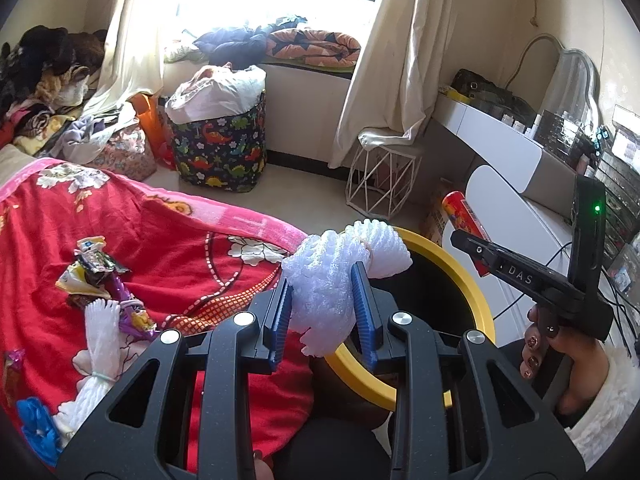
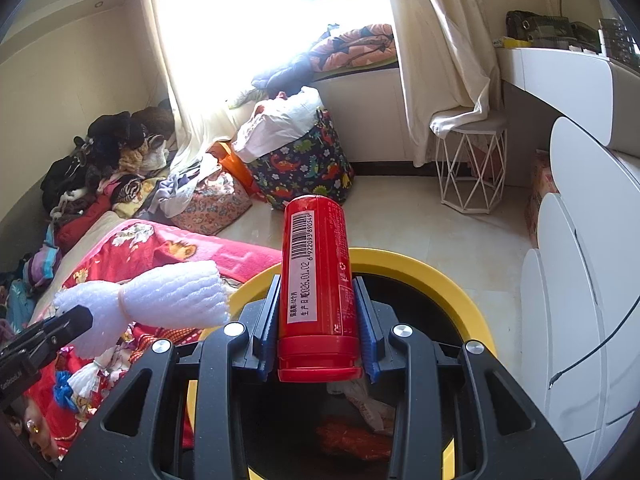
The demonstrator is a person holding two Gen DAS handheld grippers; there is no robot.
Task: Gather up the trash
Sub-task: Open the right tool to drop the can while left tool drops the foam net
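while the left gripper (image 1: 323,312) squeezes a soft, featherlight white foam net bundle (image 1: 344,264) over the yellow-rimmed black bin (image 1: 448,256), the right gripper (image 2: 318,320) clamps a rigid, slick red cylindrical can (image 2: 316,280) mid-body above it.

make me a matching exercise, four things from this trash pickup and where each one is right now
Things:
1. white foam netting bundle
2. red cylindrical can
3. crumpled snack wrappers
4. yellow-rimmed black bin

Places:
A. lying on the red floral blanket
B. held in the right gripper
C. on the floor beside the bed
D. held in the left gripper

Pairs: 1-D, 2-B, 3-A, 4-C
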